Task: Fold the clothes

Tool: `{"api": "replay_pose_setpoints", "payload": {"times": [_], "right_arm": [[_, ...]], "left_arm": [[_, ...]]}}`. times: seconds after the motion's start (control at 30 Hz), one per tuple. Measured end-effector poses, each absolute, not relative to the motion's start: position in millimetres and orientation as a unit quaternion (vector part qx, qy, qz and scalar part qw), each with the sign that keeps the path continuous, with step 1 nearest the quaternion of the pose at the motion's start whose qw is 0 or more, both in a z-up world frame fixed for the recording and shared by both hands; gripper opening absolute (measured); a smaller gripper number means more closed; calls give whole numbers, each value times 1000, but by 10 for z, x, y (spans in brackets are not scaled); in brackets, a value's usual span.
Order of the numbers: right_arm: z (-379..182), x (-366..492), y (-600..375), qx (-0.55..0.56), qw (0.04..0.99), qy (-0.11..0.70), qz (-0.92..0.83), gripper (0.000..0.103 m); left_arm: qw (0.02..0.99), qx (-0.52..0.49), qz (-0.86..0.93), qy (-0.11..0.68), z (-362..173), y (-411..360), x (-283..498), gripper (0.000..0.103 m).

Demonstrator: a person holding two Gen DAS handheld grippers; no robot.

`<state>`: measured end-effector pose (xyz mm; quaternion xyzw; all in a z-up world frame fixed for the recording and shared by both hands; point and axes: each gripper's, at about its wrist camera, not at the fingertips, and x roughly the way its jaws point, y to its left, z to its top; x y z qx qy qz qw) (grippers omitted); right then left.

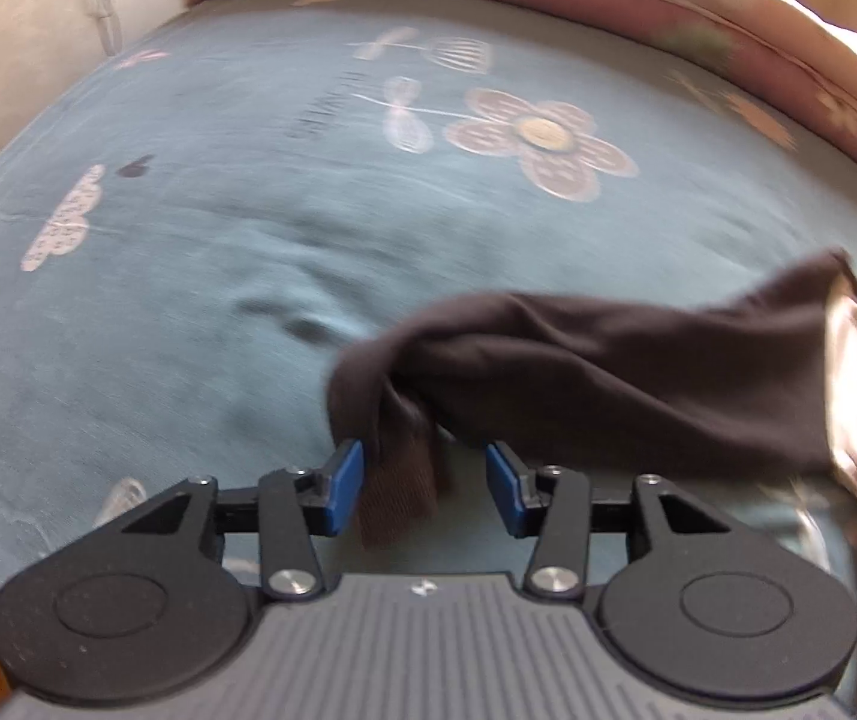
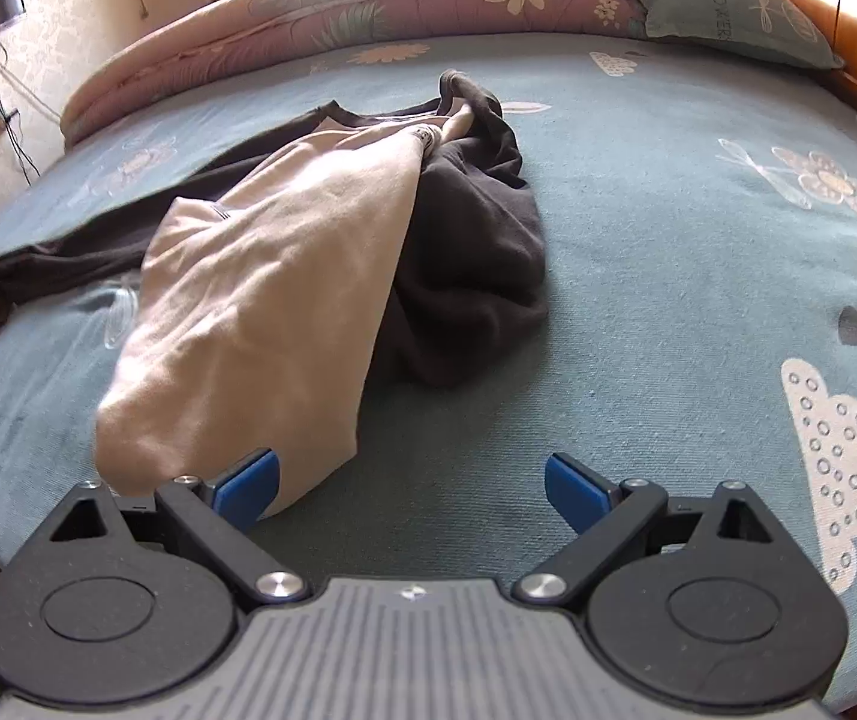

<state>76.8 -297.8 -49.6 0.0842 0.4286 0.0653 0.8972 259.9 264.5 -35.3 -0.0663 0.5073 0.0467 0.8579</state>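
Left wrist view: the left hand-held gripper (image 1: 423, 489) stands apart, the dark sleeve cuff (image 1: 395, 498) hanging loose between its pads, apparently drawn out for folding. The right hand-held gripper (image 2: 411, 491) gapes empty over the beige-and-brown garment (image 2: 284, 276) bunched on the bed (image 2: 668, 276).

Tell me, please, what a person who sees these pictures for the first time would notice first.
The eye goes first to the beige and dark brown garment lying crumpled in the middle of the blue-green bedsheet with its flowers and clouds. Next, its brown sleeve stretches toward the left hand-held gripper, the ribbed cuff hanging between the parted blue pads. The right hand-held gripper stands open and empty by the beige hem.
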Motion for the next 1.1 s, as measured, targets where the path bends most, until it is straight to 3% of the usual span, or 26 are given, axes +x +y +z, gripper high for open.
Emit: {"api": "replay_pose_setpoints", "payload": {"times": [0.33, 0.67, 0.87, 1.1], "right_arm": [[-384, 725, -2760, 77, 901, 412, 114, 98], [-512, 614, -2746, 52, 894, 434, 100, 98], [-620, 578, -2844, 68, 888, 446, 85, 98], [-651, 526, -3010, 81, 887, 450, 68, 98]], "left_arm": [[839, -27, -89, 535, -376, 1694, 2196, 53], [800, 24, -287, 526, -361, 45, 1901, 53], [765, 27, -419, 488, -148, -1029, 1752, 60], [703, 0, -495, 510, -316, -1947, 1815, 64]]}}
